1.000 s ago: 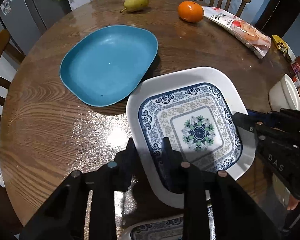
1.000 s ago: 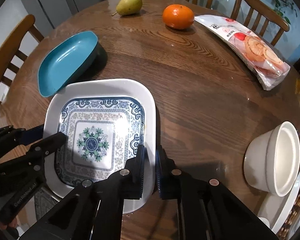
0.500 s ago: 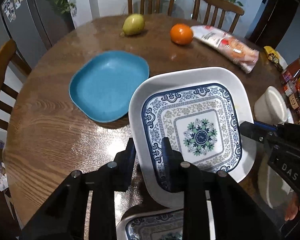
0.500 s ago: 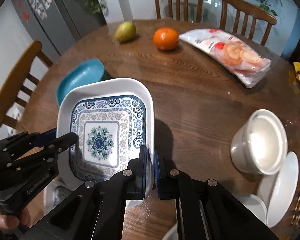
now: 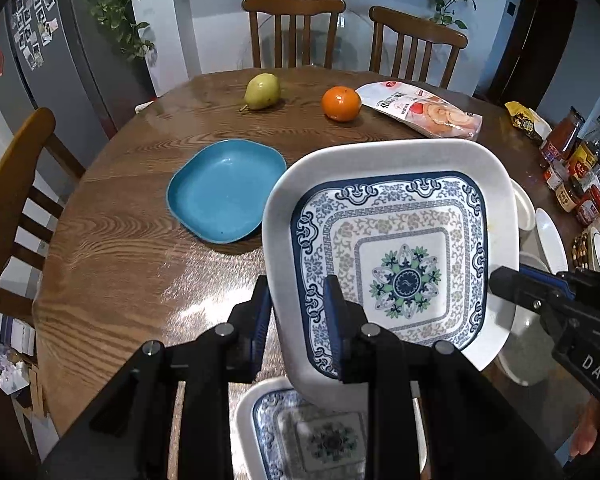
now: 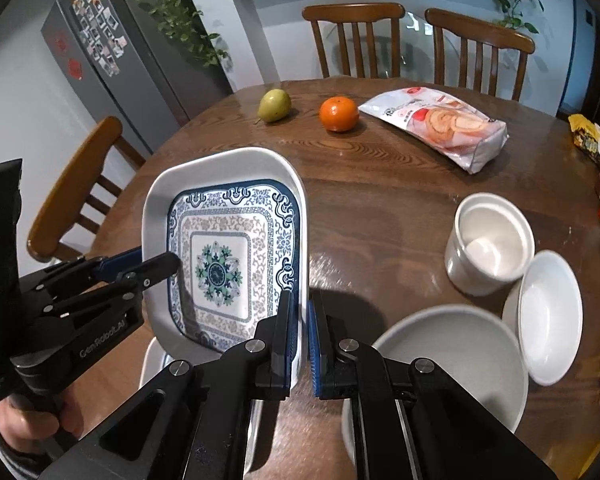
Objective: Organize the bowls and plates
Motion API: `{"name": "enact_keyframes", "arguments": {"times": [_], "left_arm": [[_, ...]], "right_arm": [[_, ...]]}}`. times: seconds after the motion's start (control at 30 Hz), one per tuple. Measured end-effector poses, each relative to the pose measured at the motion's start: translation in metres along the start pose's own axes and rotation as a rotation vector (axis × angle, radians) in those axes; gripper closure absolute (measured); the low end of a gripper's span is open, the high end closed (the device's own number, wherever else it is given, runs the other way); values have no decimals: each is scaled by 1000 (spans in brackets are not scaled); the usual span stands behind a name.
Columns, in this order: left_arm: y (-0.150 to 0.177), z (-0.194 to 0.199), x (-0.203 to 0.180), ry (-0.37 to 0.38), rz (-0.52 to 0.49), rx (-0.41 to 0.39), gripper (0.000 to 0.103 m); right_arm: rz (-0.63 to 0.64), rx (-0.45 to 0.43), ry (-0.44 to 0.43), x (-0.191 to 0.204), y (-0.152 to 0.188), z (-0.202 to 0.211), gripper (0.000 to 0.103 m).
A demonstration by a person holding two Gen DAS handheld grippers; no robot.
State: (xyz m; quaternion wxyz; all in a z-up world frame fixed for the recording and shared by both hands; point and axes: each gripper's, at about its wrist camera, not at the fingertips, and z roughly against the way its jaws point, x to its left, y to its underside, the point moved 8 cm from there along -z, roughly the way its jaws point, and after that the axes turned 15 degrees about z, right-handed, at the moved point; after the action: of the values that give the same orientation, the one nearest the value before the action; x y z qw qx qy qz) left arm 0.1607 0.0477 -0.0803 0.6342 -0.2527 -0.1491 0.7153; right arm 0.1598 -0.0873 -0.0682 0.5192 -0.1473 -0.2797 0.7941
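A square white plate with a blue floral pattern (image 5: 404, 256) (image 6: 220, 248) hangs tilted above the round wooden table (image 5: 120, 260), held from both sides. My left gripper (image 5: 296, 304) is shut on its near left rim. My right gripper (image 6: 300, 320) is shut on its right rim; its tip (image 5: 512, 284) also shows in the left wrist view. A second patterned plate (image 5: 312, 436) lies on the table right beneath. A blue plate (image 5: 226, 196) rests further left. A tall white bowl (image 6: 492, 244), a small white bowl (image 6: 550, 316) and a large white bowl (image 6: 440, 360) stand to the right.
A pear (image 5: 262, 92), an orange (image 5: 341, 103) and a snack bag (image 5: 424, 114) lie at the far side of the table. Jars and packets (image 5: 580, 168) crowd the right edge. Wooden chairs stand around the table. A person's hand (image 6: 32, 424) grips the left tool.
Both grippers have lifted the patterned plate up off the table and drawn it nearer. The second patterned plate beneath has come into fuller view, as have the chairs and the walls.
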Motion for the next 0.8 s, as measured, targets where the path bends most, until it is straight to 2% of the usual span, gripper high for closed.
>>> {"name": "enact_keyframes", "arguments": {"times": [0.5, 0.8], "left_arm": [[52, 25, 30, -57, 43, 11, 80], [84, 21, 43, -91, 50, 62, 80]], "right_arm": [[4, 42, -97, 43, 51, 7, 94], [-7, 100, -137, 61, 78, -2, 94]]}}
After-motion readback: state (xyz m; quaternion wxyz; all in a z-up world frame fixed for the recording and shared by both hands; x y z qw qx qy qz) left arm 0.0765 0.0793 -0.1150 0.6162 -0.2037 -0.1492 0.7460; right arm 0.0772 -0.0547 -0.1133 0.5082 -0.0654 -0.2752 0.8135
